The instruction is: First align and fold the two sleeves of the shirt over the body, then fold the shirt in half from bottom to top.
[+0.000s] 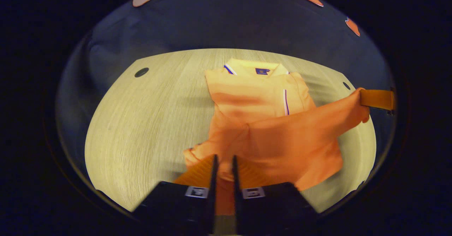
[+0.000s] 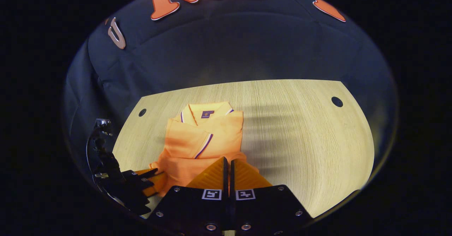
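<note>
An orange polo shirt (image 1: 257, 98) lies on the wooden table (image 1: 148, 123), collar at the far end, both sleeves folded over the body. Its bottom hem (image 1: 303, 130) is lifted off the table and stretched between the two grippers. My left gripper (image 1: 224, 160) is shut on the hem's left corner, with cloth bunched between its fingers. The right gripper (image 1: 363, 98) pinches the other corner at the right edge of the left gripper view. In the right gripper view, my right gripper (image 2: 227, 163) is shut on the hem over the shirt (image 2: 201, 137); the left gripper (image 2: 148, 179) shows at lower left.
The table has small dark round holes near its far corners (image 1: 141, 72) (image 1: 346, 86) (image 2: 337, 101). Bare wood lies to both sides of the shirt (image 2: 300, 140). The black cloth wall (image 2: 229, 52) stands behind the table's far edge.
</note>
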{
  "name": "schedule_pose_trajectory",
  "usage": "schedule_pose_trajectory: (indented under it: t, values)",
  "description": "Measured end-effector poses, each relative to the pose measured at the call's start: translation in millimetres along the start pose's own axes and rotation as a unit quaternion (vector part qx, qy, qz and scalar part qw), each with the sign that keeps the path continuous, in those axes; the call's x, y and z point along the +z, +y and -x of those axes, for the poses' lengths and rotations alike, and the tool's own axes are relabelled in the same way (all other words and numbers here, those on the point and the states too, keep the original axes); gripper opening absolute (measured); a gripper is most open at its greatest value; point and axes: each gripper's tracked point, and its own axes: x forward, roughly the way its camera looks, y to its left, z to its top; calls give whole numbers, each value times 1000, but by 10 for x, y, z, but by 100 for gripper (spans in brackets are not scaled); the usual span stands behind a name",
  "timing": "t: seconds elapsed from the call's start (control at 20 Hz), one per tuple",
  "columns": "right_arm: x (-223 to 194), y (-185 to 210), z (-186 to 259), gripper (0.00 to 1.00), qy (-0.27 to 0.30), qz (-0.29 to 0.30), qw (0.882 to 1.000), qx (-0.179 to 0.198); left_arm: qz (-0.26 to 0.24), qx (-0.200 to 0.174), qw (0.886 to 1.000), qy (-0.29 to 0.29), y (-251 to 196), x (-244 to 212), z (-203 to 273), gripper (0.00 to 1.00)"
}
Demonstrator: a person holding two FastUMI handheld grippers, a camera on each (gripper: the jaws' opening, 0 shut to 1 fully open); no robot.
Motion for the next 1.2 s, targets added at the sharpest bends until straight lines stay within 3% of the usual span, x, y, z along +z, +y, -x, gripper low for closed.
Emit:
schedule_pose_trajectory:
  t: [0.05, 0.1, 0.3, 0.65, 0.85, 1.2]
  values:
    - [-11, -9, -9, 0, 1, -2, 1000, -1, 14, -9, 1000, 14, -32, -30, 37, 5]
    - [-23, -9, -12, 0, 1, -4, 1000, -2, 13, -16, 1000, 11, -35, -49, 42, 1]
    - [29, 20, -8, 0, -6, -15, 1000, 4, 19, -27, 999, 1, 17, 151, 113, 1]
    - [344, 2, -90, 0, -27, -18, 999, -7, 35, -42, 997, -48, 59, 977, 139, 1]
    - [562, -19, -319, 0, -30, -16, 999, -12, 44, -53, 996, -56, 54, 1353, -6, 1]
    - [827, -59, -892, 1, -25, -3, 999, -24, 35, -35, 998, -48, 170, 1746, -447, 1]
